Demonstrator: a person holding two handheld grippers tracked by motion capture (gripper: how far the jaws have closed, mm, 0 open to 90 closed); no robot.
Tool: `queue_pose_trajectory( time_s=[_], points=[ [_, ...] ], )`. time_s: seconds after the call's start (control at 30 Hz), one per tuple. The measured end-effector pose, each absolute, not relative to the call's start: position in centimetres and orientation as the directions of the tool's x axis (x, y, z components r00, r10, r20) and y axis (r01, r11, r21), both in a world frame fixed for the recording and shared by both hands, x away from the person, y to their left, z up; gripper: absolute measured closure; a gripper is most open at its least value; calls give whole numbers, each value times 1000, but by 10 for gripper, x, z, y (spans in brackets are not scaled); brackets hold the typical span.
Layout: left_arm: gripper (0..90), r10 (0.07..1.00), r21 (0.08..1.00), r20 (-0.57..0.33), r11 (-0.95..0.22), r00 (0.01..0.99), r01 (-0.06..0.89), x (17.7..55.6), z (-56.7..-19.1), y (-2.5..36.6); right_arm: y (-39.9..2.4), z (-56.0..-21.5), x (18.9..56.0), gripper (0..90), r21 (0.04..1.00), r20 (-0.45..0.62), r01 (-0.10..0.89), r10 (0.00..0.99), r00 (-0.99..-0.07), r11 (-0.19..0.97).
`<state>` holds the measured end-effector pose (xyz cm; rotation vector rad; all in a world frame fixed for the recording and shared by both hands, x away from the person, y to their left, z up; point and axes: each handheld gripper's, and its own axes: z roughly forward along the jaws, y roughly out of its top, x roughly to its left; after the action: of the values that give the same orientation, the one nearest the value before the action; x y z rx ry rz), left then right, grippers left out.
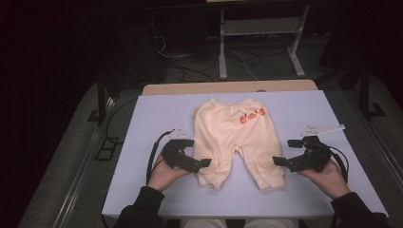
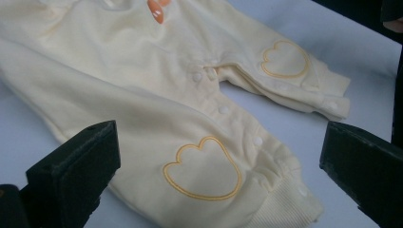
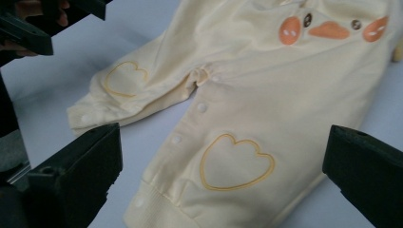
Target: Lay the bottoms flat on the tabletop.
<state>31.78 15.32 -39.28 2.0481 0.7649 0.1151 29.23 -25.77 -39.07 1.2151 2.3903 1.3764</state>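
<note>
A pale yellow baby garment (image 1: 235, 137) lies flat in the middle of the light table (image 1: 152, 114), legs toward me, with an orange duck face (image 1: 252, 115) near its top. My left gripper (image 1: 196, 153) is open beside the left leg cuff and holds nothing. My right gripper (image 1: 286, 152) is open beside the right leg cuff, also holding nothing. In the left gripper view the left gripper (image 2: 219, 142) has its jaws wide apart above a leg with a heart outline (image 2: 202, 168). The right gripper view has the right gripper (image 3: 223, 142) standing just as wide over the other leg's heart outline (image 3: 235, 161).
A wooden strip (image 1: 228, 88) runs along the table's far edge. Beyond it stand a white metal frame (image 1: 259, 28) and cables on the dark floor. Bare table lies to the left, to the right and in front of the garment.
</note>
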Motion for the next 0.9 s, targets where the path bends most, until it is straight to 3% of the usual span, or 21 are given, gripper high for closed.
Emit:
queue_pose_trajectory(
  time_s=[0.43, 0.9],
  points=[
    [0, 591, 820, -180, -351, 786, 452, 309, -395, 177, -275, -391, 283, 0, 783, 253, 576, 725, -641, 236],
    [0, 631, 837, -192, -294, 752, 460, 297, -412, 203, -294, -417, 269, 0, 776, 263, 598, 760, -595, 199]
  ],
)
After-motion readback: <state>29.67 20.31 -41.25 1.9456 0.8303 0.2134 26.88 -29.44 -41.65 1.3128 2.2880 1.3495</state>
